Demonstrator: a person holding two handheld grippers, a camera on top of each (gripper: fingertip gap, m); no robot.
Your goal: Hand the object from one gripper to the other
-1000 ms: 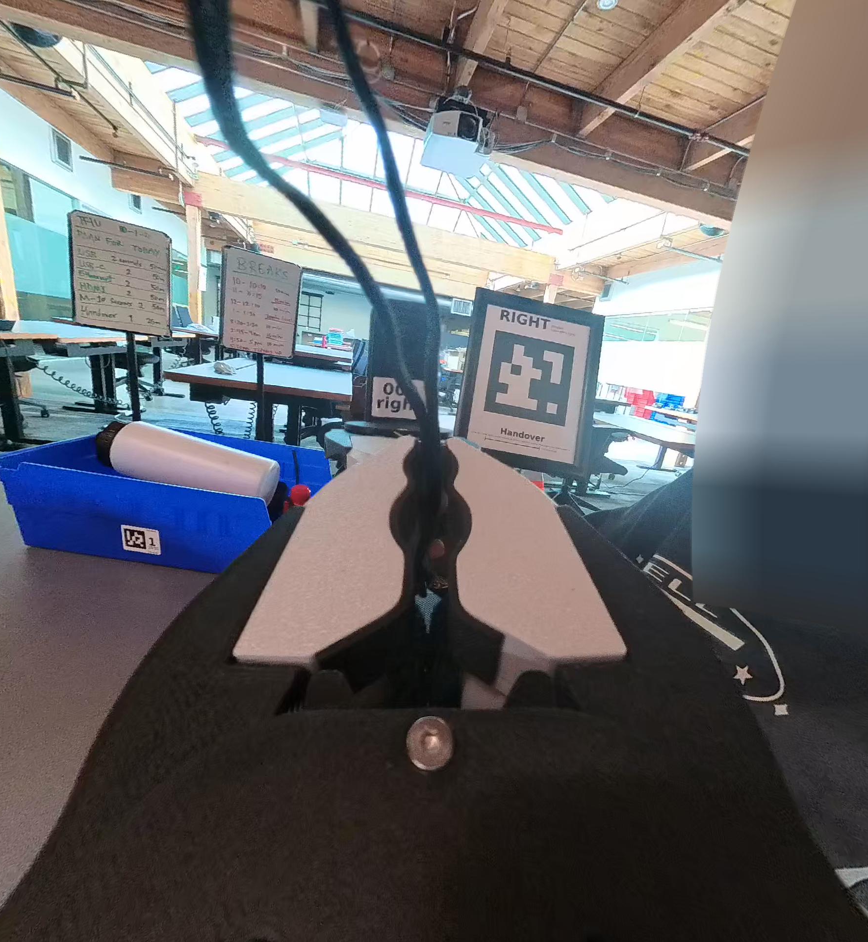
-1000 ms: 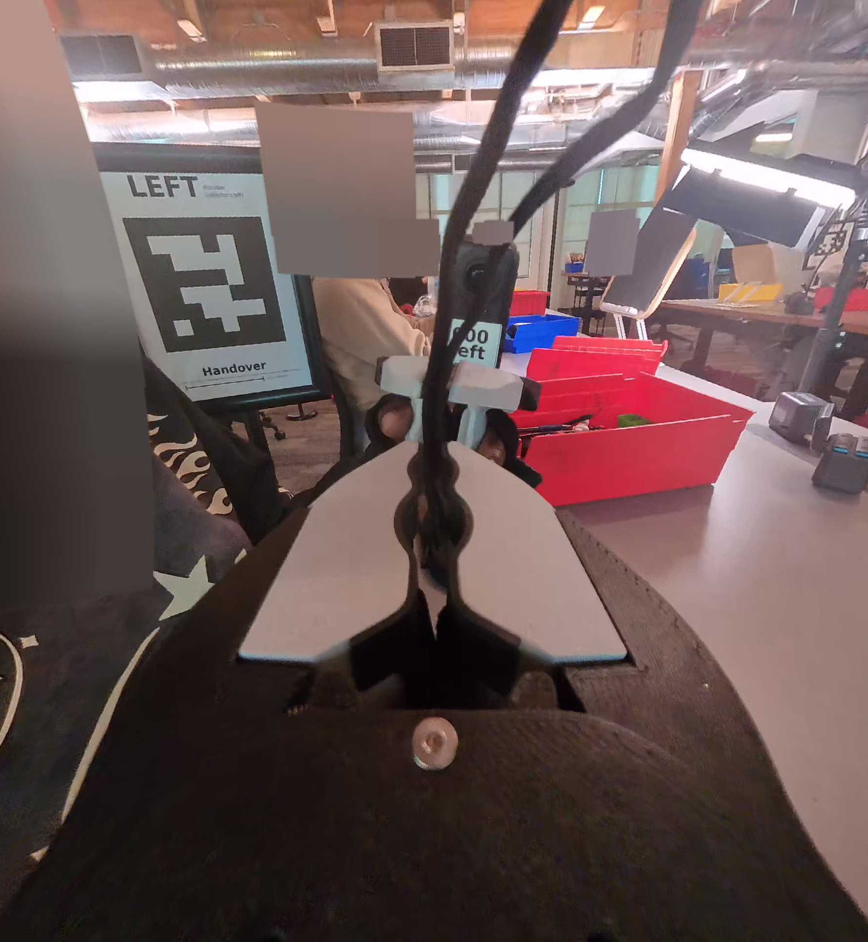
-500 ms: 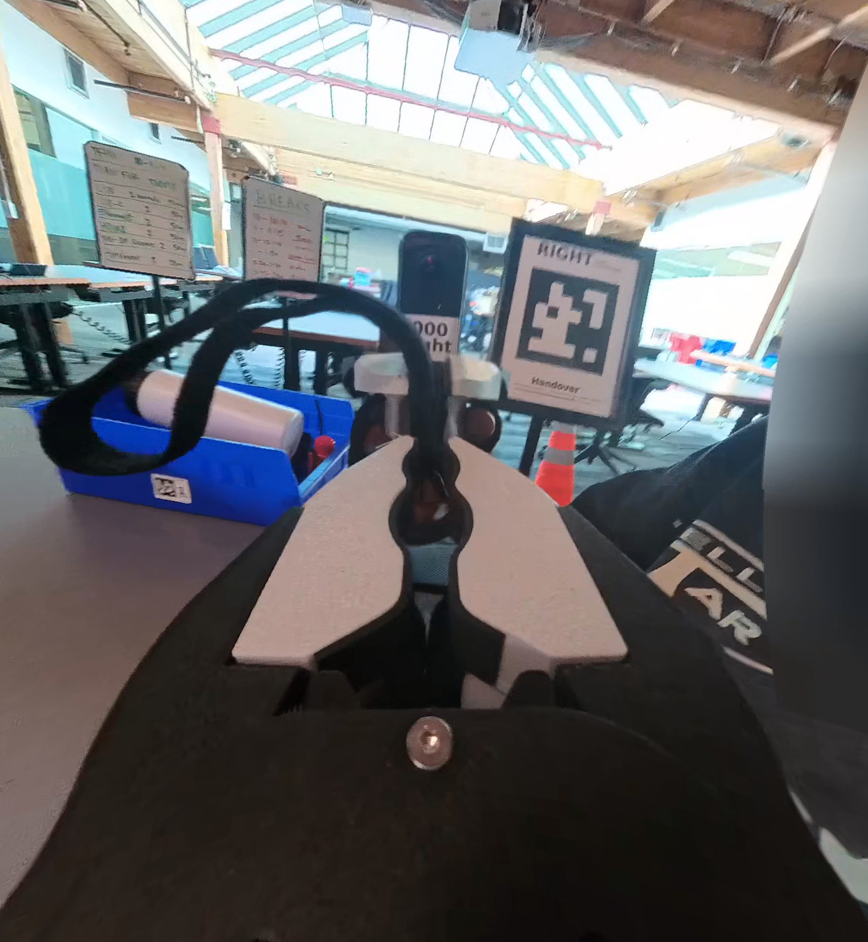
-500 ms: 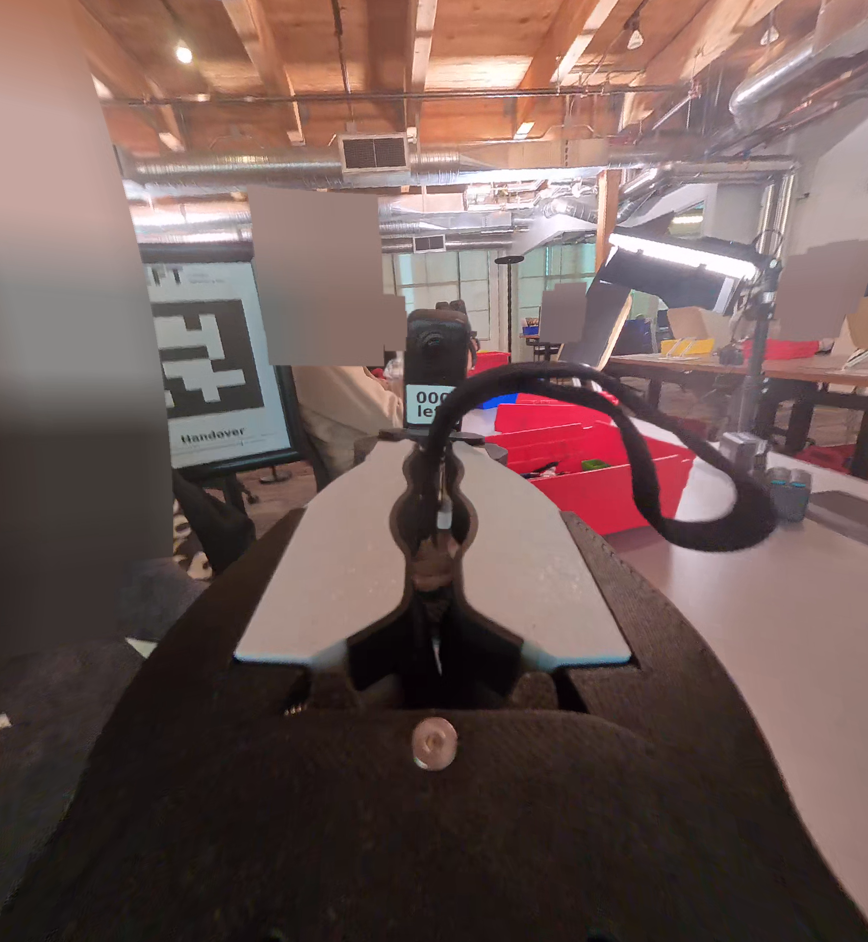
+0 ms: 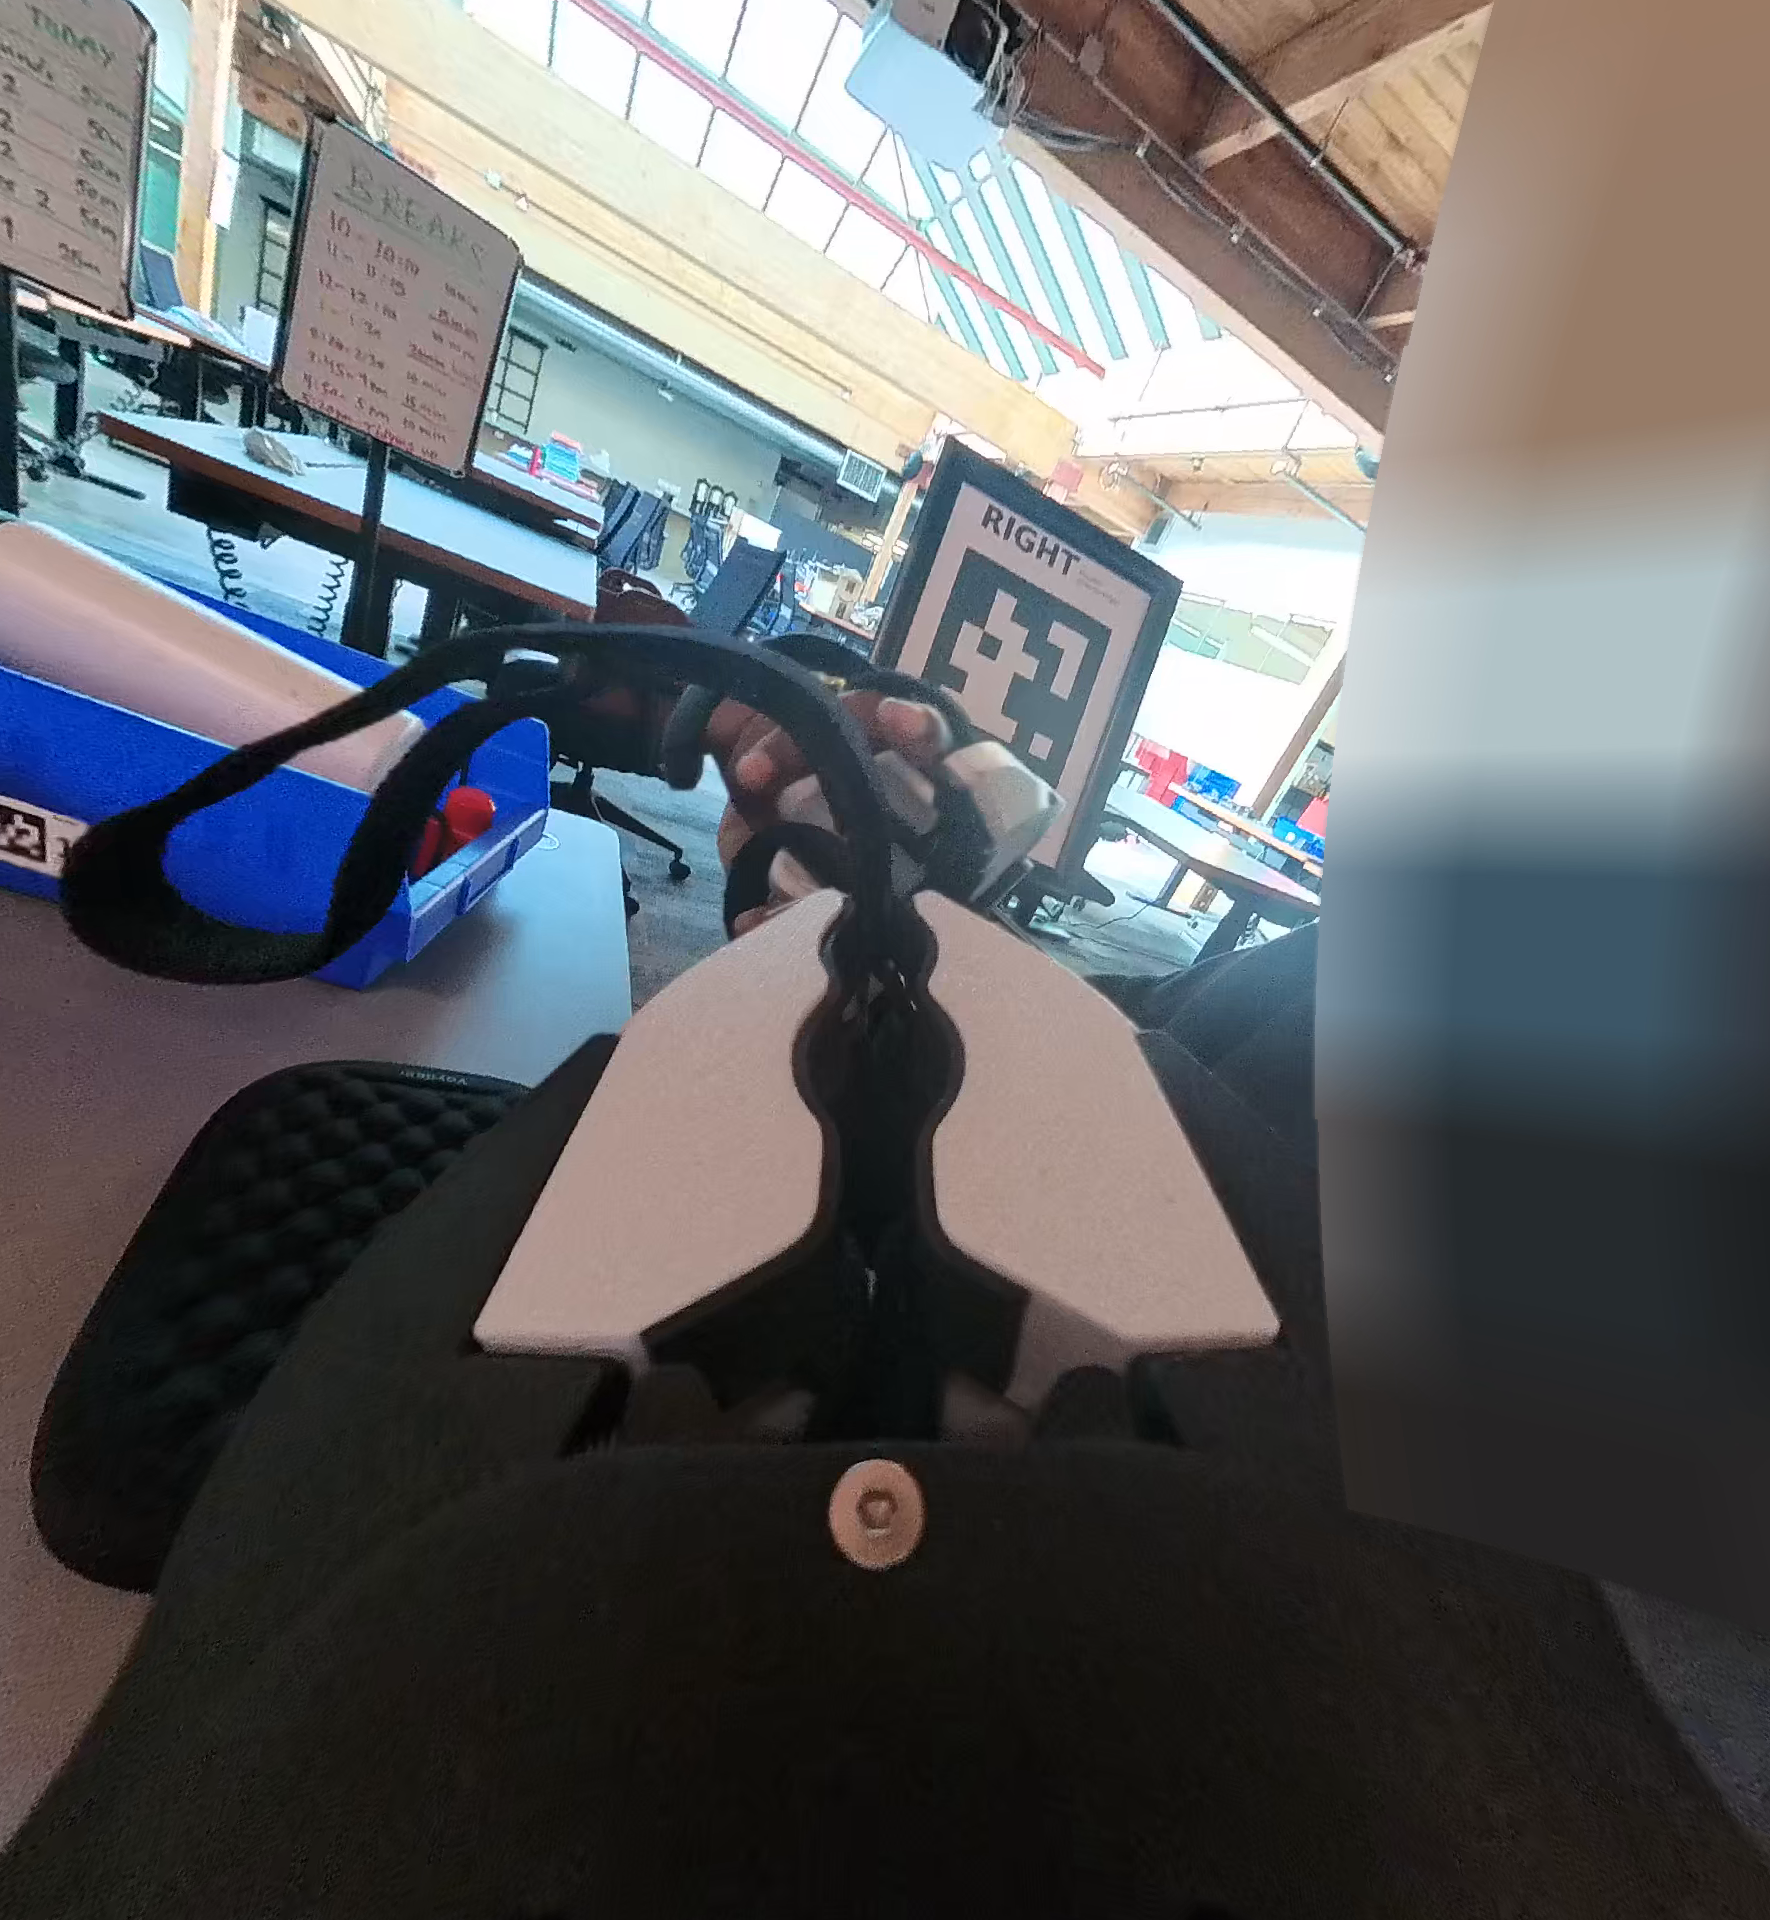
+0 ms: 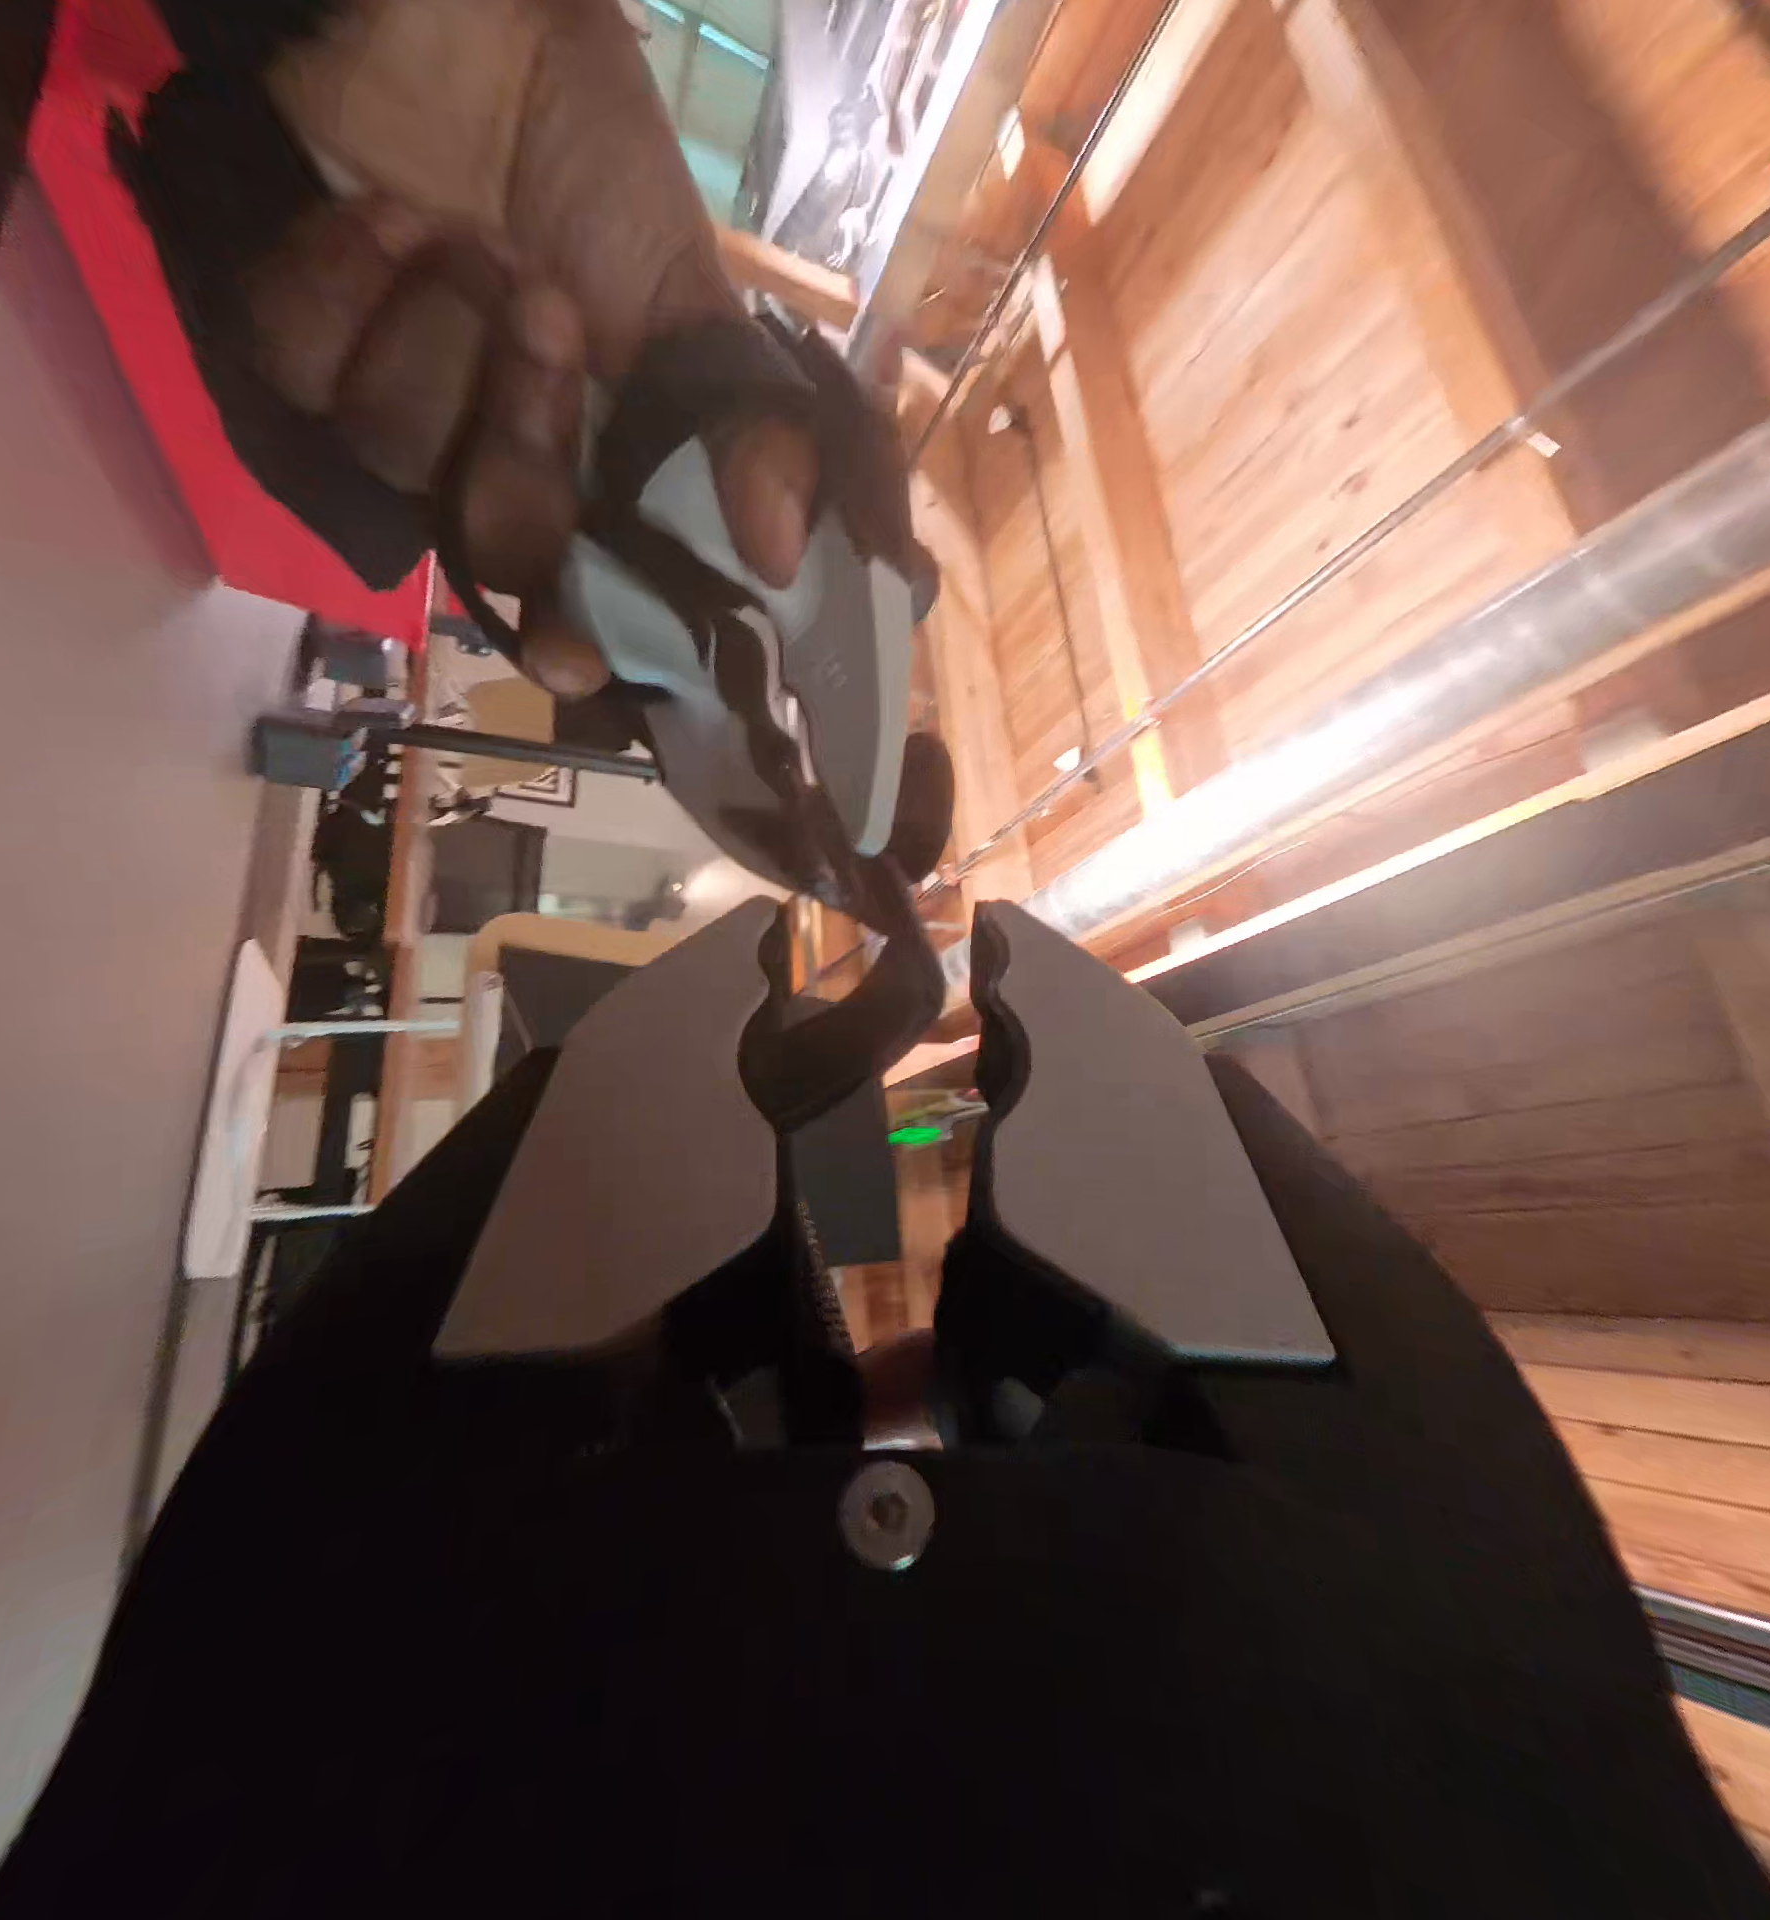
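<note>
Right wrist view shows your right tool [image 6: 876,920] now spread open and rolled sideways, its hold gone, while your left tool [image 5: 879,912] stays clamped on the black strap [image 5: 237,831], so the handover looks done.

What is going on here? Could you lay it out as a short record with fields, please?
object: black strap, looped, its end between the fingers of the left gripper
left gripper: shut on the black strap
right gripper: open, a bend of the strap lying loose between its fingers
handover stage: left holds the strap; right has let go or not yet closed
hand: a person's, holding the left gripper
surface: grey table
nearby: blue bin holding a white bottle; black quilted pad
</note>
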